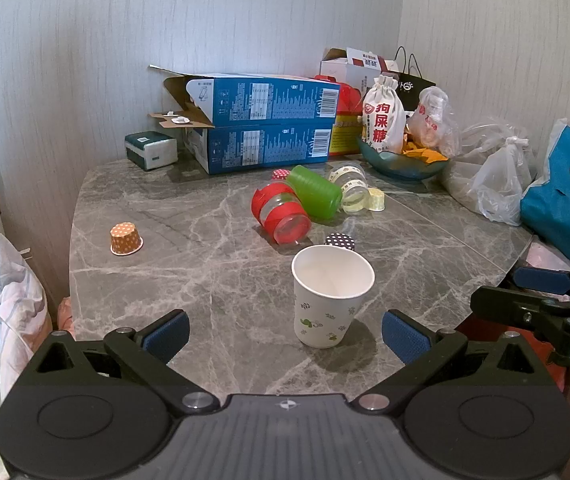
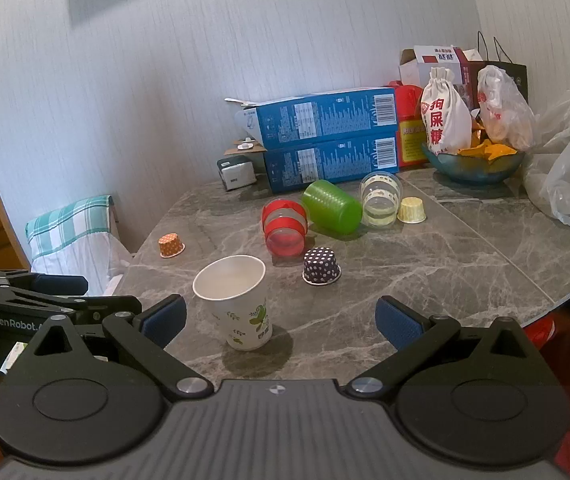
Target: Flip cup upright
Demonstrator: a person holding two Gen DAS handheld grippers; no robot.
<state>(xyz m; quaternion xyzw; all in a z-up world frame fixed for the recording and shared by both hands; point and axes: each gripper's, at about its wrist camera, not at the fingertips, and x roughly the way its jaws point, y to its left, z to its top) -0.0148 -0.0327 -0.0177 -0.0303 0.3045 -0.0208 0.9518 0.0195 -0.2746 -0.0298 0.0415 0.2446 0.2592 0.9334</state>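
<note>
A white paper cup with a green leaf print [image 1: 327, 300] stands upright on the grey marble table [image 1: 165, 280], mouth up and empty. It also shows in the right wrist view [image 2: 237, 300]. My left gripper [image 1: 285, 334] is open, its blue pads either side of the cup and a little nearer than it, not touching. My right gripper [image 2: 281, 322] is open and empty, with the cup just ahead of its left finger. The right gripper shows at the right edge of the left wrist view [image 1: 541, 296].
A red-banded clear jar [image 1: 283, 212], a green cup [image 1: 315, 192] and a clear taped jar [image 1: 351, 188] lie on their sides mid-table. Small cupcake liners stand inverted: orange [image 1: 125, 239], dark dotted [image 2: 321, 266], yellow [image 2: 411, 210]. Blue boxes [image 1: 265, 132], a bowl [image 1: 405, 162] and bags crowd the back.
</note>
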